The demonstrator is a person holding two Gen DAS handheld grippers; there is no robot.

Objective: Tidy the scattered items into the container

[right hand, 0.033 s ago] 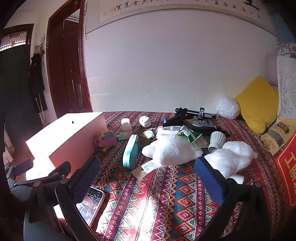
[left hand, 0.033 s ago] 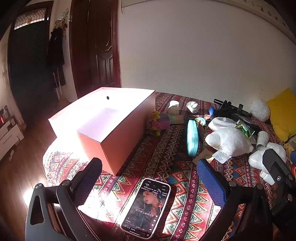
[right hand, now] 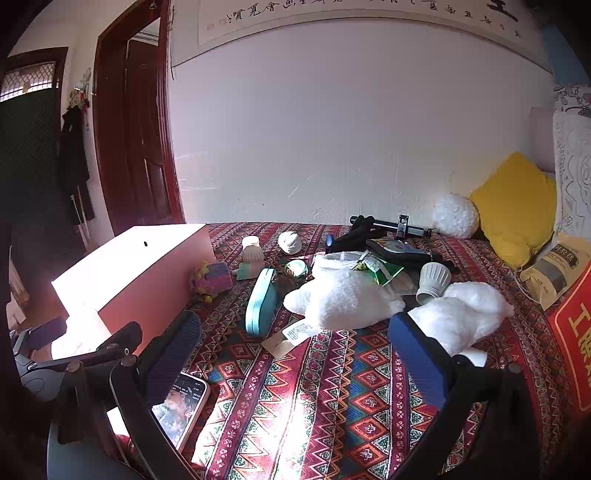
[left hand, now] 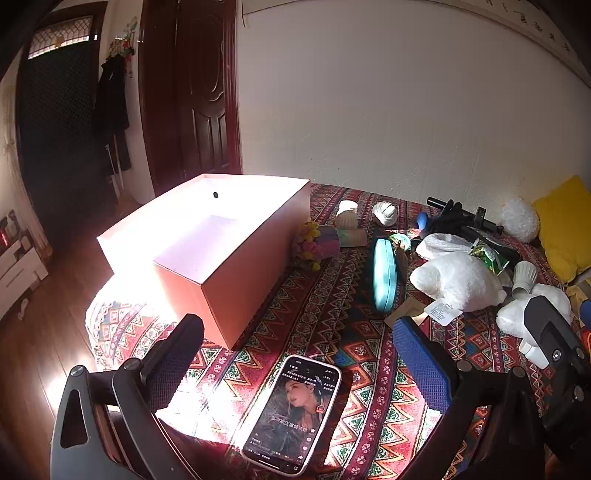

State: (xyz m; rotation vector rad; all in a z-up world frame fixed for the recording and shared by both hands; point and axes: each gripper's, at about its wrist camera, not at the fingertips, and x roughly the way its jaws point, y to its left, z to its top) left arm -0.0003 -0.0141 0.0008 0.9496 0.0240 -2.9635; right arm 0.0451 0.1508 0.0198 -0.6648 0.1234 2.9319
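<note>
While hovering over the bedspread (right hand: 332,387), left tongs (left hand: 295,354) & right tongs (right hand: 295,350) gape wide, gripping nothing.

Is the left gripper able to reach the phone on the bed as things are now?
Probably yes. The left gripper is open, and the phone lies flat on the patterned cover between its fingers. Nothing lies on it, and the pink box stands farther away.

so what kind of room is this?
Probably a bedroom at home: a bed under a patterned bedspread, a yellow pillow by the wall, a wooden door and a calligraphy scroll overhead.
</note>
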